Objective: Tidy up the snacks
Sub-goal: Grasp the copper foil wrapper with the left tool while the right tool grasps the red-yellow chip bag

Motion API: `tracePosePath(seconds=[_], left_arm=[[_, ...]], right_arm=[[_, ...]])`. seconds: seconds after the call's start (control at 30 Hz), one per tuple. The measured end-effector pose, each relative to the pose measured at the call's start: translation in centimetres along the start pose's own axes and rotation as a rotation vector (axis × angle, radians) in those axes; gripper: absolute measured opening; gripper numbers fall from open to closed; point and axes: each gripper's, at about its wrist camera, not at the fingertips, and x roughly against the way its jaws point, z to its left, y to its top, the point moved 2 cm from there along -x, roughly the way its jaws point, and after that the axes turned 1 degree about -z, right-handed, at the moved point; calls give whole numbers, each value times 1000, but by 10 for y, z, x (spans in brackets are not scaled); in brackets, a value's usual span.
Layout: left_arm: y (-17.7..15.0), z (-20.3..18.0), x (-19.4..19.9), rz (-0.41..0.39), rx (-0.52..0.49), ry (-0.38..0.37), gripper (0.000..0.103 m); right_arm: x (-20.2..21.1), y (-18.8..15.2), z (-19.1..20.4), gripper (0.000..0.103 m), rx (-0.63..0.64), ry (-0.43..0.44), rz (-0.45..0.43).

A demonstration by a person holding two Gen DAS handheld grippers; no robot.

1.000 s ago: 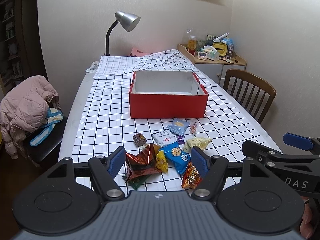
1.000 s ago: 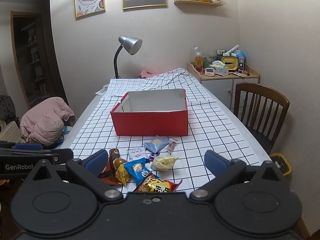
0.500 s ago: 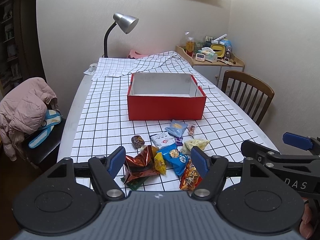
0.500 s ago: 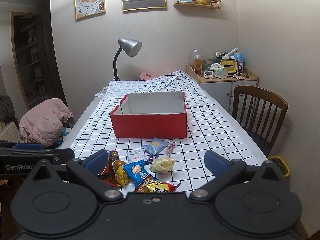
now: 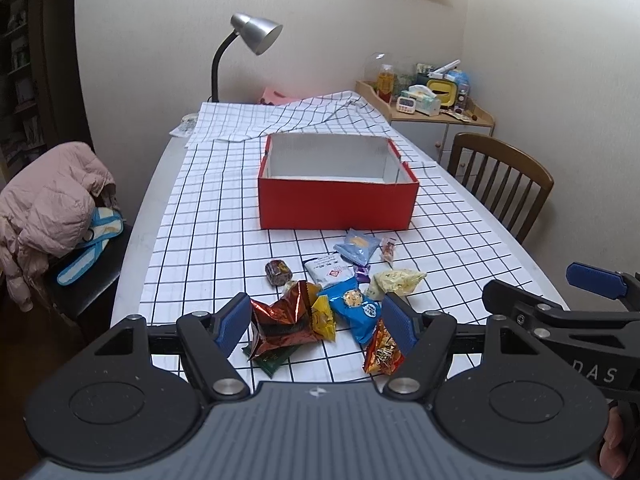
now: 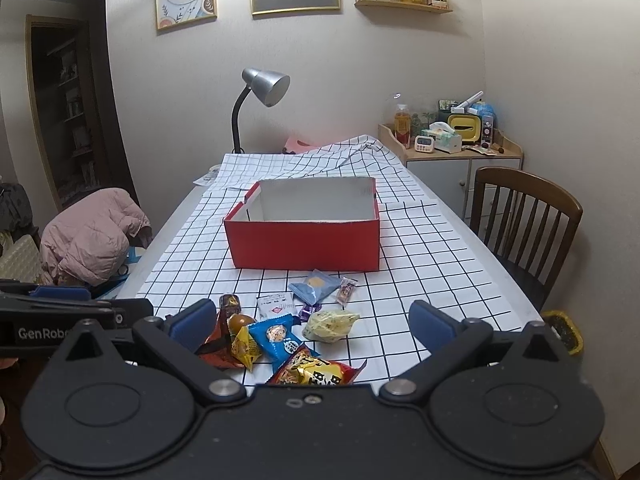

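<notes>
Snacks [image 5: 340, 300] lie heaped on the table [image 5: 460, 248] just before the empty red box [image 5: 338, 204], likely their bin. My left gripper [image 5: 316, 320] and right gripper [image 6: 312, 322] hover above them, both spread, holding nothing.

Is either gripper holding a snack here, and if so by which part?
Nothing is held. The left gripper and right gripper are both open above the snacks, which lie loose on the table.

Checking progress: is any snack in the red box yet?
No, the red box shows only bare white walls, and the snacks lie on the tablecloth before it.
</notes>
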Motion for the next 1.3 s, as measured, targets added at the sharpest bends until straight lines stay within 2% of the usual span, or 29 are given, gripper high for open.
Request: tracePosePath(seconds=[0.33, 0.57, 0.7, 0.93, 1.17, 1.3], left_arm=[[4, 14, -40, 107, 64, 52, 71], [3, 34, -81, 219, 150, 64, 71], [-2, 38, -107, 256, 132, 59, 71], [-12, 38, -151, 348, 113, 57, 71], [-23, 38, -183, 403, 90, 55, 71], [-24, 43, -196, 417, 119, 48, 72]], right_arm=[[-39, -5, -8, 103, 1, 44, 82], [-82, -13, -16, 101, 17, 116, 224], [-109, -24, -10, 99, 160, 222, 314], [-142, -42, 3, 99, 411, 322, 416], [-159, -59, 9, 97, 573, 362, 475], [-169, -64, 10, 96, 633, 374, 483]])
